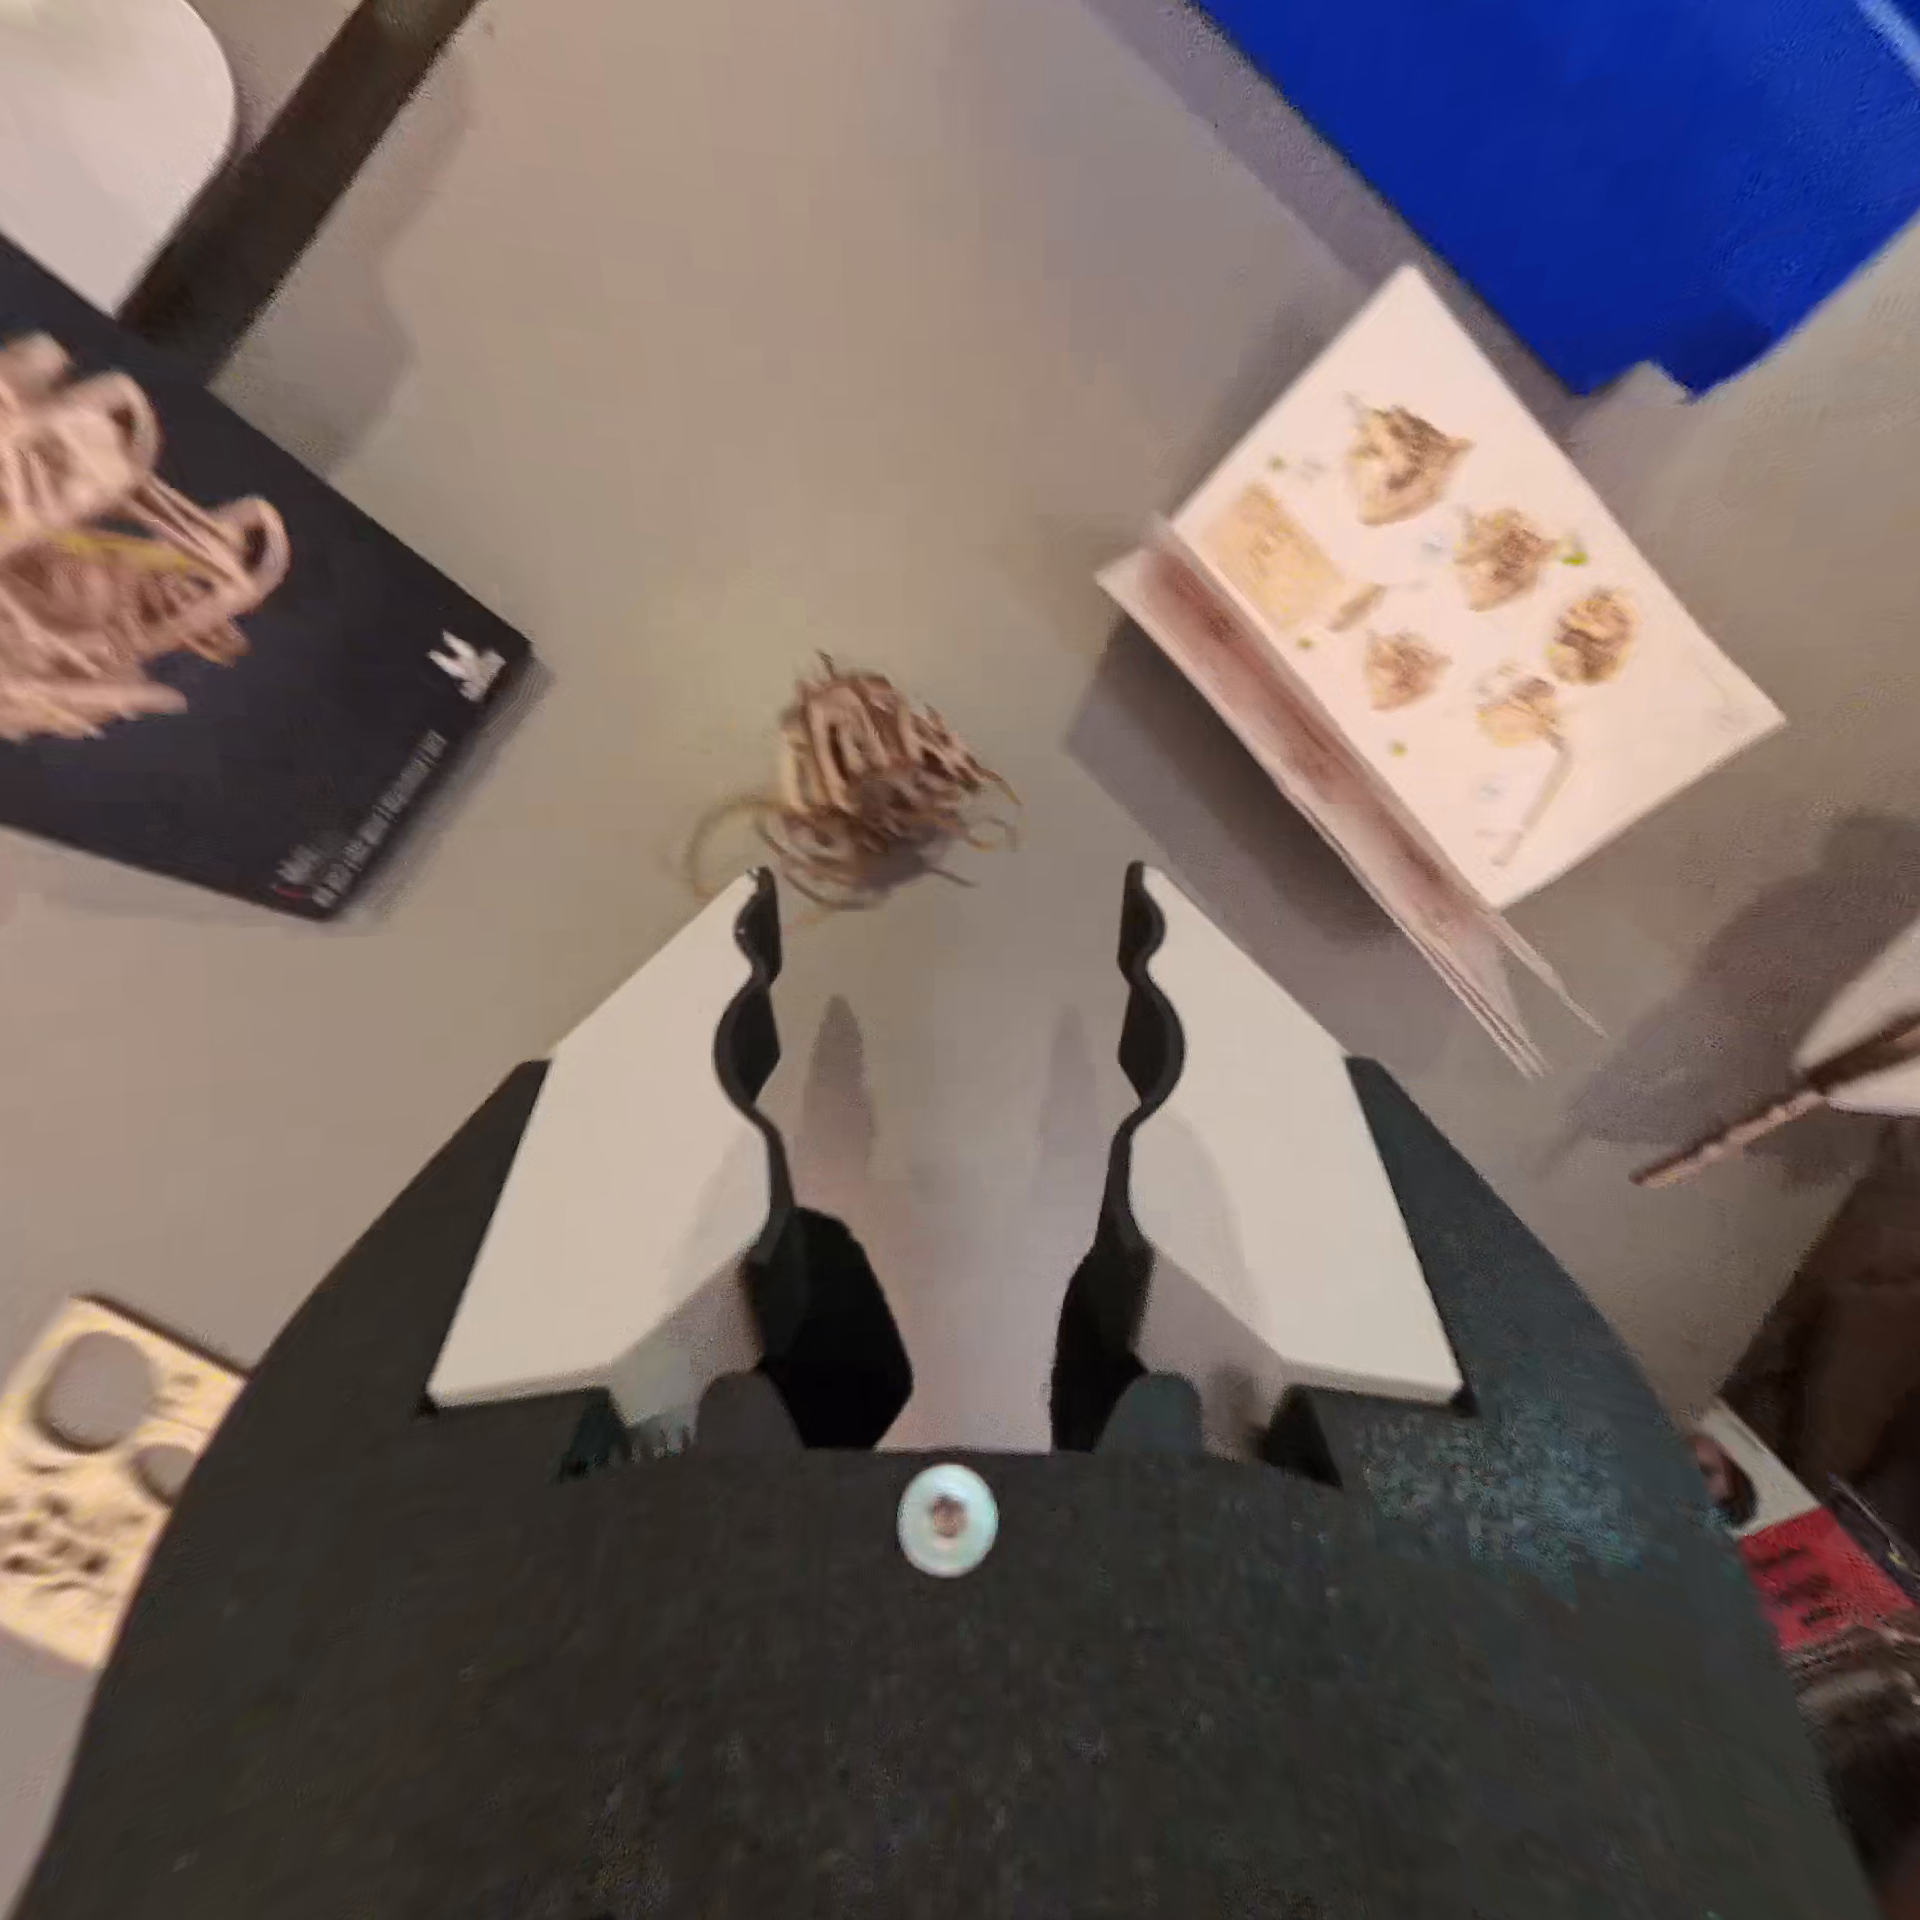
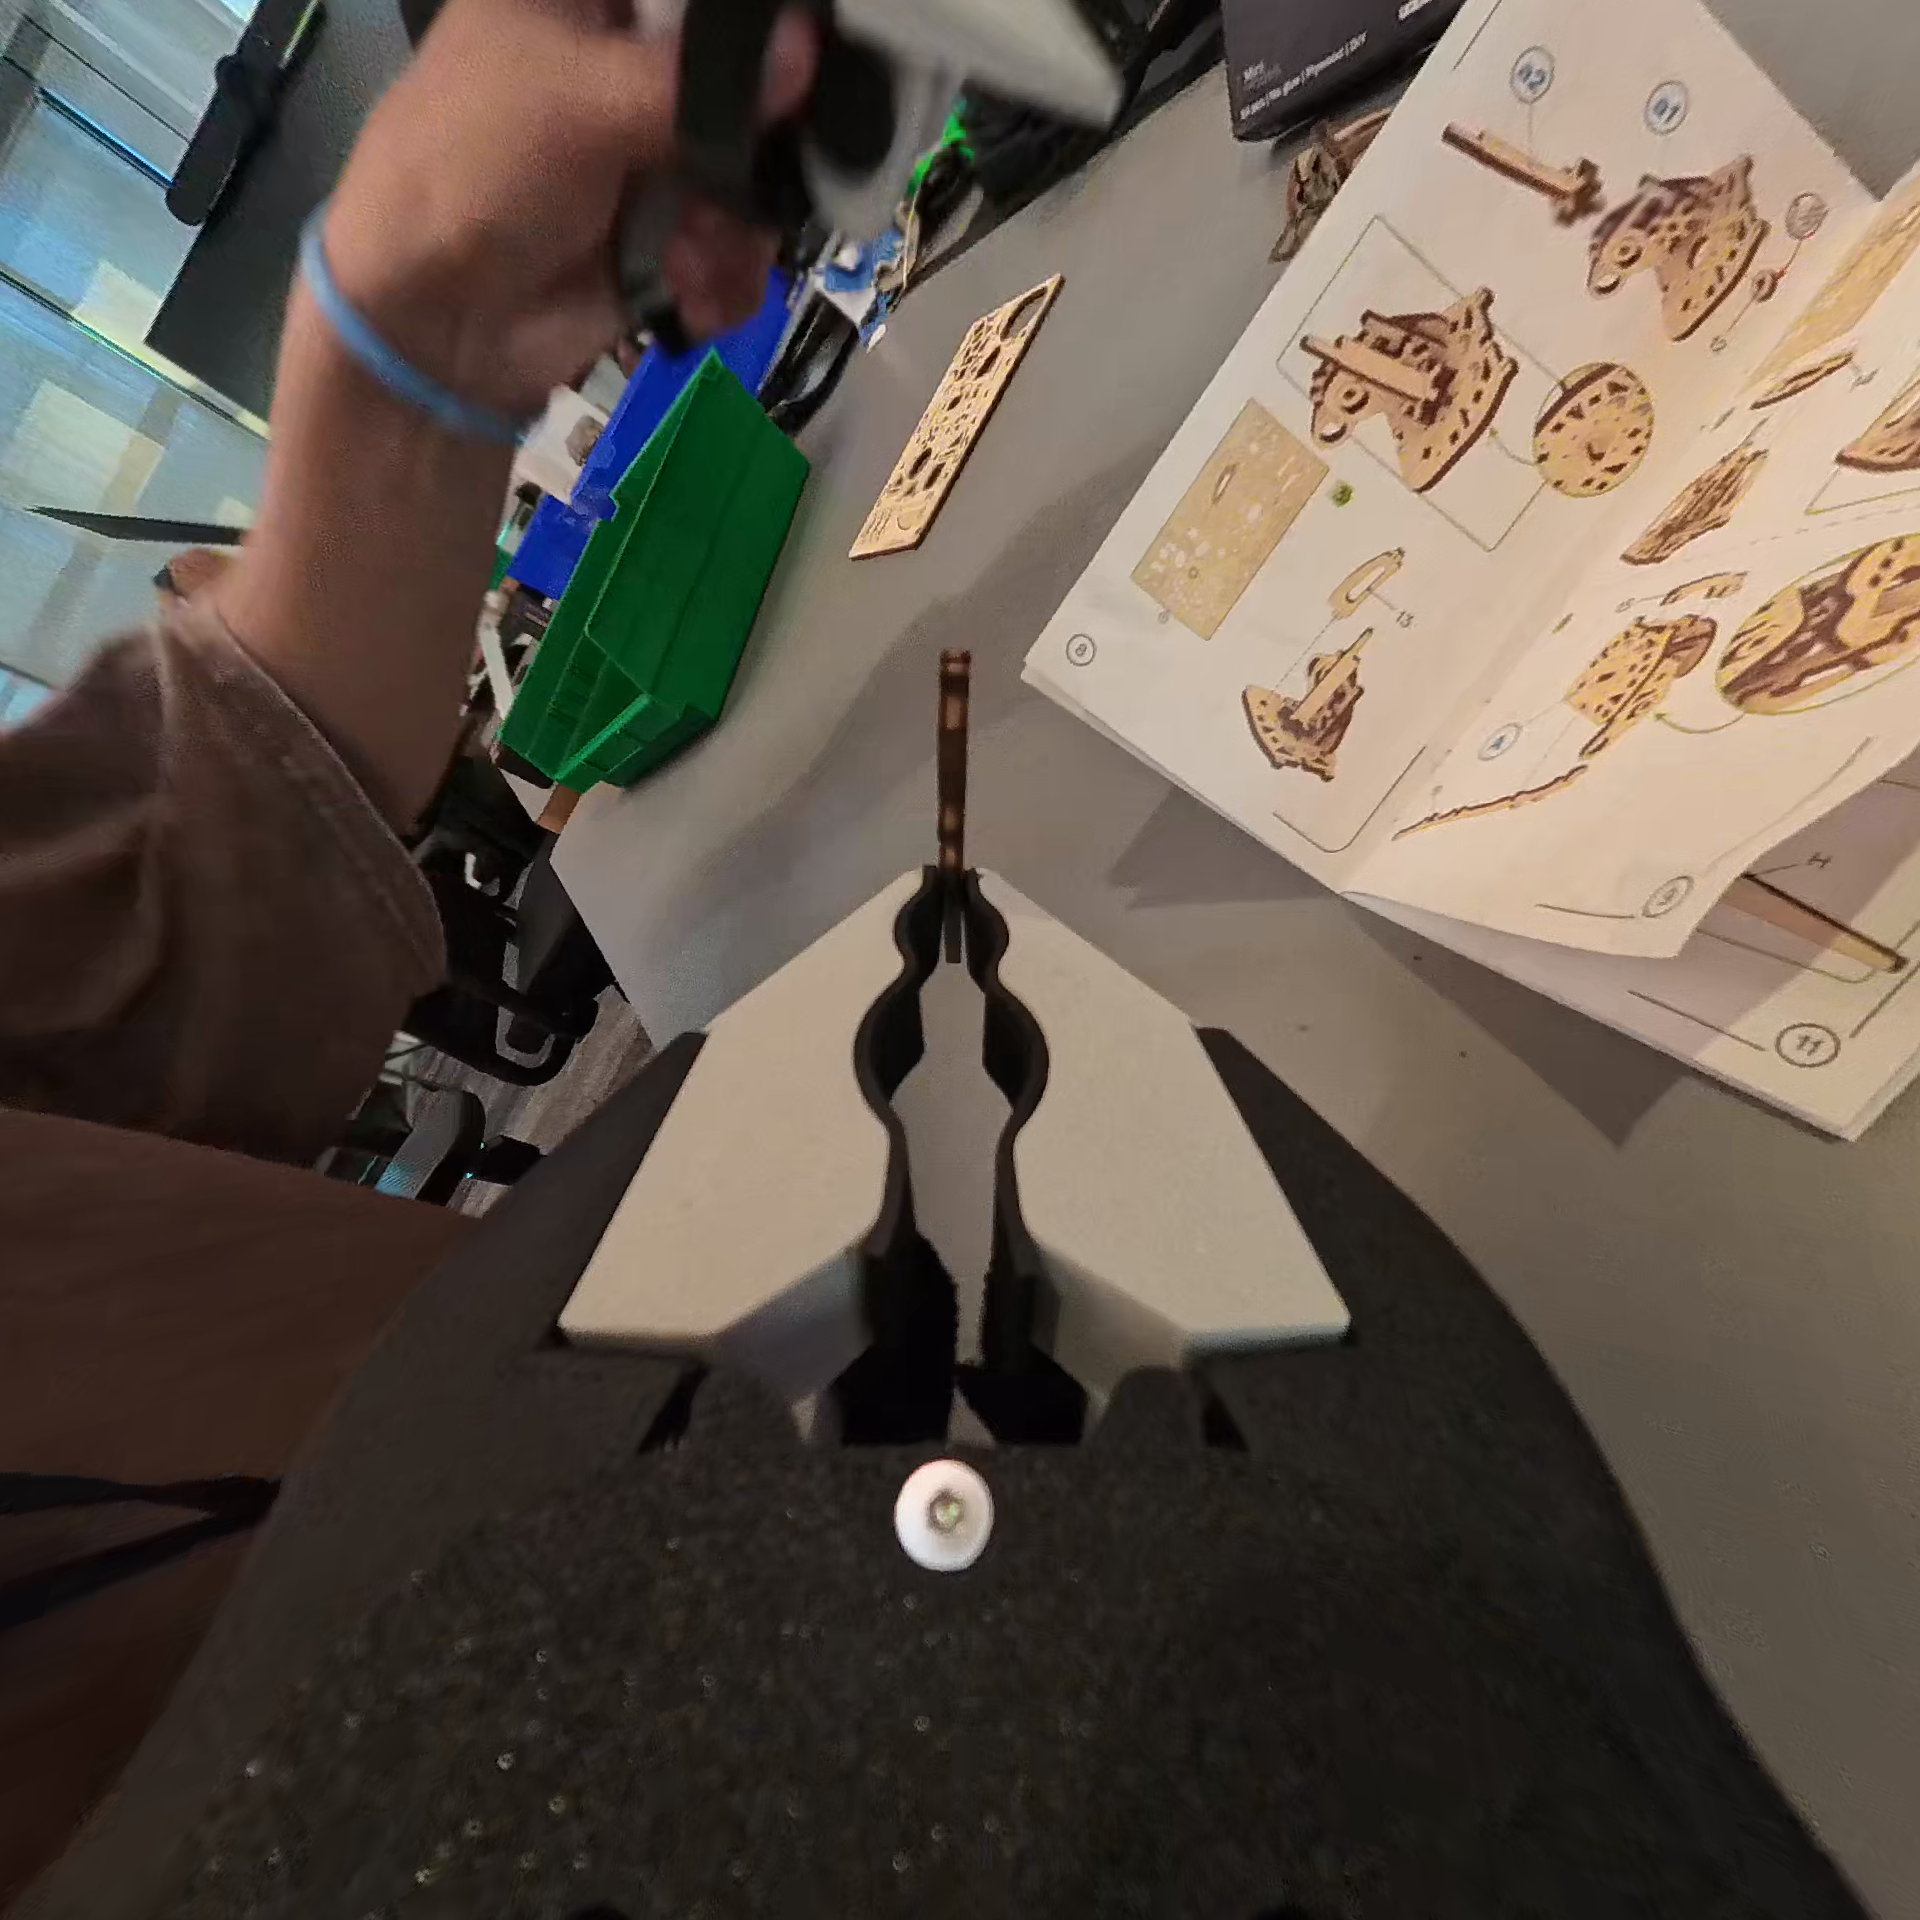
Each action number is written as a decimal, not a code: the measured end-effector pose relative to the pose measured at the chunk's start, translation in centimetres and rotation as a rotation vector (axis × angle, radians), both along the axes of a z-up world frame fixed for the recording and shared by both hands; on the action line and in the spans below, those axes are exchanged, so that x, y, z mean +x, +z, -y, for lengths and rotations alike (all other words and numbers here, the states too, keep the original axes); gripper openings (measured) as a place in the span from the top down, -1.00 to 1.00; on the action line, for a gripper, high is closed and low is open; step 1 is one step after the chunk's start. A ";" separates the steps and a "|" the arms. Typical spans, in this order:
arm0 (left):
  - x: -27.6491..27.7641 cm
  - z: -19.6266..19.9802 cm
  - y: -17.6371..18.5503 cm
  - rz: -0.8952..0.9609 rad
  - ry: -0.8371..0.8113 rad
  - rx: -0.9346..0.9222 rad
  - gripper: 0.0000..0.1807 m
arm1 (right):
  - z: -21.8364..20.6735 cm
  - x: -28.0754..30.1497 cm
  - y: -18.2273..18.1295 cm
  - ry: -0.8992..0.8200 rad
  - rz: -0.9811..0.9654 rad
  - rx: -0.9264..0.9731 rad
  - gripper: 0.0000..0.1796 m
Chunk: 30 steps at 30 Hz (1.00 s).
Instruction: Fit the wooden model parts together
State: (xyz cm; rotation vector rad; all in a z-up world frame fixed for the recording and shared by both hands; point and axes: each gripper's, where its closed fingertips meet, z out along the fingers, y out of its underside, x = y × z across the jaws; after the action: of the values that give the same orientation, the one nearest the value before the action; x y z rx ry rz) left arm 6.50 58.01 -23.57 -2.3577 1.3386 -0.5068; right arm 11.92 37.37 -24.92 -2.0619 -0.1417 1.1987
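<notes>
A partly built wooden model [image 1: 868, 774] with loose rubber bands lies on the grey table, just beyond my left gripper [image 1: 948, 883], which is open and empty above it. My right gripper [image 2: 951, 883] is shut on a thin flat wooden stick part [image 2: 953, 748] that points forward, edge-on, held above the table. The right gripper and its stick also show at the right edge of the left wrist view [image 1: 1766, 1122]. The model shows partly behind the booklet in the right wrist view [image 2: 1320, 177].
An open instruction booklet [image 1: 1455, 634] [image 2: 1507, 540] lies right of the model. A dark model box [image 1: 239, 644] lies left. A punched wooden sheet [image 1: 83, 1455] [image 2: 961, 416] lies on the table. A blue bin [image 1: 1621, 156] and a green bin [image 2: 665, 592] stand at the table edge. A person's hand [image 2: 499, 229] holds the left gripper.
</notes>
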 end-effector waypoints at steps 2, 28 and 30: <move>0.8 -2.6 -0.8 -0.101 0.018 -0.066 0.19 | 0.1 -0.1 -0.1 0.007 0.005 -0.002 0.97; 3.0 4.8 -2.0 0.277 -0.198 -0.839 0.56 | 0.6 -0.2 2.9 0.063 -0.051 0.116 0.97; 2.4 8.5 2.4 0.582 -0.334 -0.888 0.56 | 1.5 -1.4 4.5 0.148 -0.109 0.149 0.97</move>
State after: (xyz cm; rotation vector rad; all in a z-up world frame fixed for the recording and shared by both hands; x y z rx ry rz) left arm 8.91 49.46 -21.16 -2.2238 1.3631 -2.0529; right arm 10.56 35.89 -20.46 -1.8793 -0.3266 1.3454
